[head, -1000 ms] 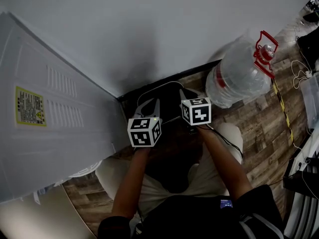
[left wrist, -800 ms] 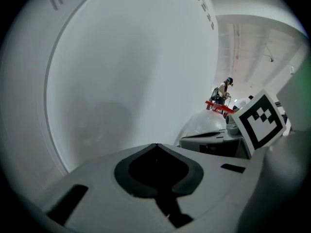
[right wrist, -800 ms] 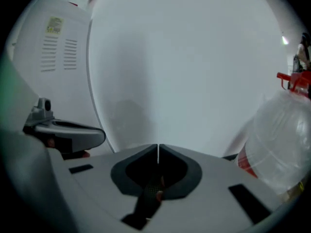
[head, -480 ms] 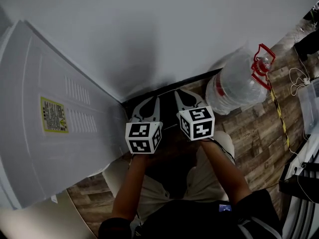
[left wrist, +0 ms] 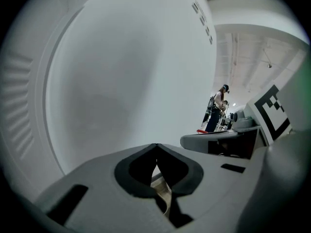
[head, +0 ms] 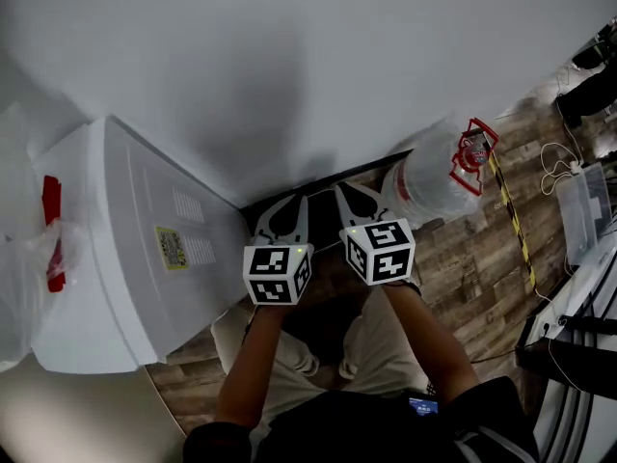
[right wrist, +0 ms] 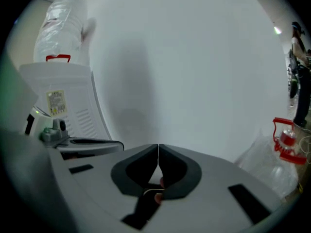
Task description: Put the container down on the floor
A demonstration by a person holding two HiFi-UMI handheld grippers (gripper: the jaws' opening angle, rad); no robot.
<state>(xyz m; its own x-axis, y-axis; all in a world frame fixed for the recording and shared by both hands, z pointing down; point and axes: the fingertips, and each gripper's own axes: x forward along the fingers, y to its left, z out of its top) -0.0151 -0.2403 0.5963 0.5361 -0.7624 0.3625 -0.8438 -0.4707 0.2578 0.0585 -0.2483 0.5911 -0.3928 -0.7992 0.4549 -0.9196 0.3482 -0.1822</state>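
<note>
The container is a big clear water jug (head: 429,179) with a red carry handle (head: 472,152). It rests on the wood floor against the white wall, to the right of both grippers and apart from them. In the right gripper view the jug (right wrist: 272,166) shows at the lower right. My left gripper (head: 294,205) and right gripper (head: 345,193) are held side by side, pointing at the wall base. The left gripper (left wrist: 156,147) and the right gripper (right wrist: 158,147) each have their jaws pressed together with nothing between them.
A white water dispenser (head: 145,249) stands at the left with a second jug (head: 24,249) on top. Yellow-black tape (head: 511,220), cables and a clear bin (head: 588,210) lie on the floor at the right. A person (left wrist: 217,111) stands far off.
The head view has swung, so the dispenser top and its jug now show. Both grippers stayed shut and close together near the wall base. The floor jug has not been touched.
</note>
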